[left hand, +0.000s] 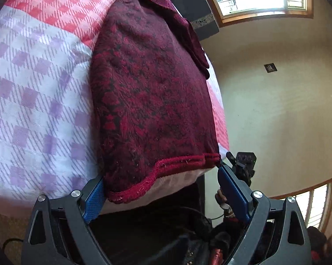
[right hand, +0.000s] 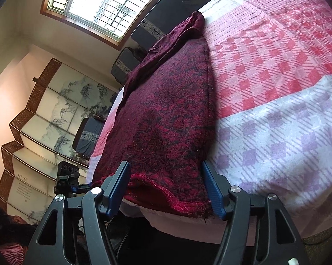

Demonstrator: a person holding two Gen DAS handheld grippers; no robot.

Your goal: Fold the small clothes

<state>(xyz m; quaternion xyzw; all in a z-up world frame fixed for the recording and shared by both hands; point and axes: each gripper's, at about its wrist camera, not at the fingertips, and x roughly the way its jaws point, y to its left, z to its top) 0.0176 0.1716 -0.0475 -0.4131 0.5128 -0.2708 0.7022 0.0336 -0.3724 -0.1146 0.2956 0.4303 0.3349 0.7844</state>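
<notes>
A dark maroon knitted garment (left hand: 148, 88) with a red ribbed hem lies in a long narrow strip on the bed, running away from both cameras. Its hem hangs slightly over the bed's near edge. My left gripper (left hand: 161, 174) is open wide, its blue pads either side of the hem and the cloth lying flat between them. In the right wrist view the same garment (right hand: 170, 110) lies between the jaws of my right gripper (right hand: 165, 165), which is open; its pads stand at the hem without pinching it. Each view shows the other gripper's black body beside the hem corner.
The bed sheet (left hand: 33, 77) is checked, pink-red at the far part and lilac-white (right hand: 287, 150) nearer. A barred window (right hand: 104, 2), a painted folding screen (right hand: 55, 114) and dark cushioned seats (right hand: 88, 137) stand beyond the bed. A person's hand (left hand: 221, 198) shows below the hem.
</notes>
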